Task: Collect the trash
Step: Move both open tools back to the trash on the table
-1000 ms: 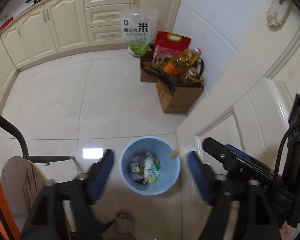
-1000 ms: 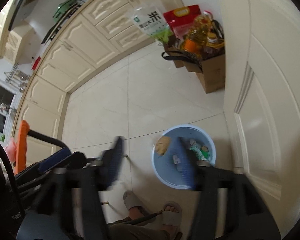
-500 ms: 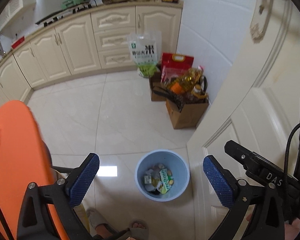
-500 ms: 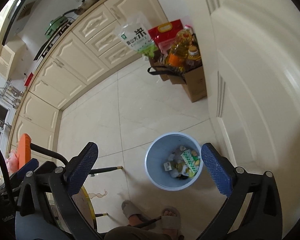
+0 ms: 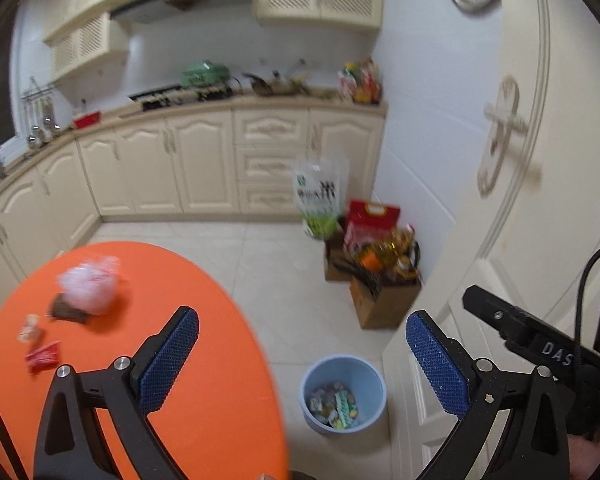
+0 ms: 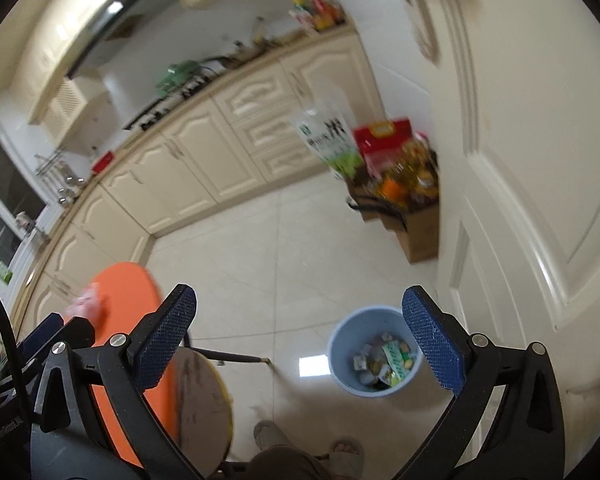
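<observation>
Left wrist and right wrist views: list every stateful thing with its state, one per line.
left gripper: open, empty
right gripper: open, empty
blue bin: upright, partly filled with wrappers
orange table: trash on it
crumpled plastic bag: on the table
door: ajar

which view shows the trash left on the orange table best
The left wrist view: the orange table fills its lower left, with a crumpled plastic bag and red wrapper on top. The right wrist view shows only a sliver of table and a blurred pink-white scrap.
</observation>
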### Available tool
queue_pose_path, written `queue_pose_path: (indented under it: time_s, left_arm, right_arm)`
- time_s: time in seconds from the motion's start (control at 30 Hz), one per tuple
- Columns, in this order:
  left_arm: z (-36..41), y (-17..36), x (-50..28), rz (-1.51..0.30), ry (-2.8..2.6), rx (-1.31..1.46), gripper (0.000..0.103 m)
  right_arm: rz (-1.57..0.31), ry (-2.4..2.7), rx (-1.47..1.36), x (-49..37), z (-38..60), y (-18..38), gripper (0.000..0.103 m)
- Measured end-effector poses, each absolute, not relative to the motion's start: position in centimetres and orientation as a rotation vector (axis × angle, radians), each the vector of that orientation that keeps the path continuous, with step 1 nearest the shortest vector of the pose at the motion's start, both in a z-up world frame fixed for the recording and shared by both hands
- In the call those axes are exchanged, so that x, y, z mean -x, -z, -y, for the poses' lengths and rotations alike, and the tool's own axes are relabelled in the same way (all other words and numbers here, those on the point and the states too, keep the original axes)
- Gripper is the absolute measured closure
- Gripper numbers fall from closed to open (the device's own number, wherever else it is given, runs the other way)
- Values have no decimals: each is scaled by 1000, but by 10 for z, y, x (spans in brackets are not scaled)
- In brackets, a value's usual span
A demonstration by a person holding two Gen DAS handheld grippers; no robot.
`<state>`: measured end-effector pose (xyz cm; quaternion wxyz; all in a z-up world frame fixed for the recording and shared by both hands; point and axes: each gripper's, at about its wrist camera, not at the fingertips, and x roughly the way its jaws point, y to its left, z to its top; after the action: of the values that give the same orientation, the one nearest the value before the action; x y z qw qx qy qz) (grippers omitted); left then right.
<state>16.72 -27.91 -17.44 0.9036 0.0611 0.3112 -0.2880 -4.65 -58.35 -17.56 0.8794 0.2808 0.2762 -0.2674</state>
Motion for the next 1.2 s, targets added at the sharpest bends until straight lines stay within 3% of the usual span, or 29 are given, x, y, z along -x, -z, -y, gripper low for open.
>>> queue_pose_path:
  time_s: [0.57,0.97,1.2]
  left_arm:
    - [57,145,9,-395,321,38,1]
    - [-11,175,105,-355,140,130,1]
    - [-30,186,127,-405,97,164,1]
  right_arm:
    - [-417,336,-203,12,341,50,0]
    - [-413,172,-33,-8,214,45,0]
    - [-439,127,-12,-21,191,55,0]
